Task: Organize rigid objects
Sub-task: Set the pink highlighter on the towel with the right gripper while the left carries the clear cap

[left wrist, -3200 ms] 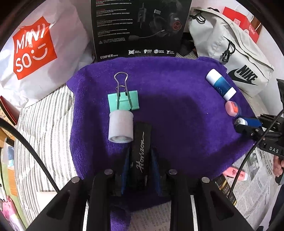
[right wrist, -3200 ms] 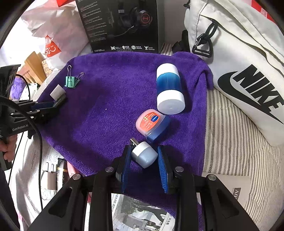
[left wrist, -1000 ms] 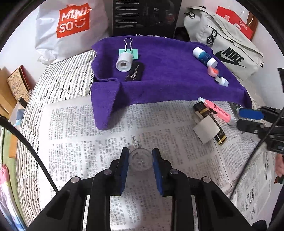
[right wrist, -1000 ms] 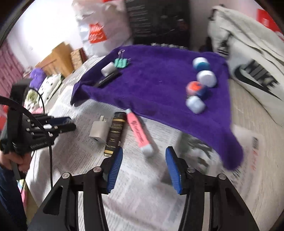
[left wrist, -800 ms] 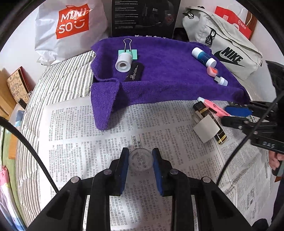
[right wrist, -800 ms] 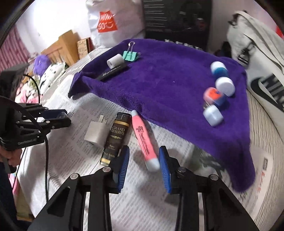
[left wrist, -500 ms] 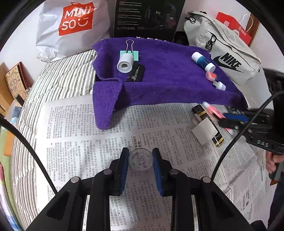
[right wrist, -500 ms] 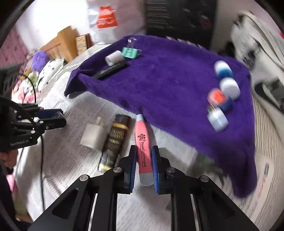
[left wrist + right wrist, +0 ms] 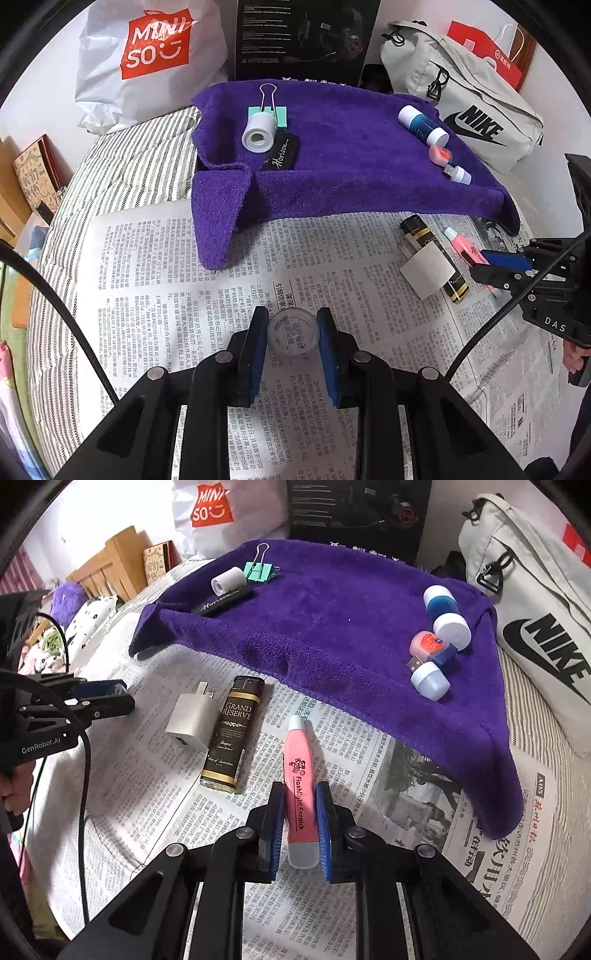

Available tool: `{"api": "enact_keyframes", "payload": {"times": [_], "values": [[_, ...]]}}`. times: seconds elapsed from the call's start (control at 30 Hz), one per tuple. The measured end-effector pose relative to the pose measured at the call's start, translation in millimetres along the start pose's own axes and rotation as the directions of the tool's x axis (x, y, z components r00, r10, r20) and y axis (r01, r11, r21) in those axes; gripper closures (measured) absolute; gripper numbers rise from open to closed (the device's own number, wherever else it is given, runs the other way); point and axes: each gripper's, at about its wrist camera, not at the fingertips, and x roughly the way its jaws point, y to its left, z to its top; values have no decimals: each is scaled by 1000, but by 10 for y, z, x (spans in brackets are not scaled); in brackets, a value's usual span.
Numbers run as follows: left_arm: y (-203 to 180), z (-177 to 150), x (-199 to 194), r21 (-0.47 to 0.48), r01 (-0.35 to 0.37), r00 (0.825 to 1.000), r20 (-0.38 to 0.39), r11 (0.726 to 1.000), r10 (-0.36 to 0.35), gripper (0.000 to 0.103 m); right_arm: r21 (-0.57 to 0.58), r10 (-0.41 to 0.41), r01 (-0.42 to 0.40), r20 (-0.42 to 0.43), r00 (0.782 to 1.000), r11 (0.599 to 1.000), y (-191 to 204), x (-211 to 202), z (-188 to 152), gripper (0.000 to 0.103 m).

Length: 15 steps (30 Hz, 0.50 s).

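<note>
My right gripper (image 9: 300,814) is clamped on the pink highlighter (image 9: 299,786), which lies on the newspaper (image 9: 369,904), long axis along the fingers, narrow tip toward the purple towel (image 9: 332,635). My left gripper (image 9: 293,334) pinches a clear round cap (image 9: 293,332) over the newspaper.

the middle of the purple towel (image 9: 332,602) lies bare, with a tape roll (image 9: 228,580), clip (image 9: 259,570) and black case (image 9: 223,602) crowding its left corner and a glue stick (image 9: 445,614), small jar (image 9: 430,646) and usb stick (image 9: 428,679) its right edge. open newspaper (image 9: 155,266) lies left of the charger (image 9: 190,720) and lighter (image 9: 232,731).
</note>
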Motion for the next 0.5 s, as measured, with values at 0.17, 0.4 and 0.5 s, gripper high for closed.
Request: {"api": "enact_keyframes", "payload": {"times": [0.17,0.4,0.5], "values": [[13,22,6,-19,9,1000,-12,1000,-9,77,46,51,-51,5,999,998,-98,10,33,88],[61,57,-104,-42,42,999,-4,998,-43,78,80,75,-78,33,997,994,-194,-218,-41,88],[48,105,-178,-40,47,999,8,998,-46,78,92,72,-75,44,996,993,-245,-308,-51,88]]}}
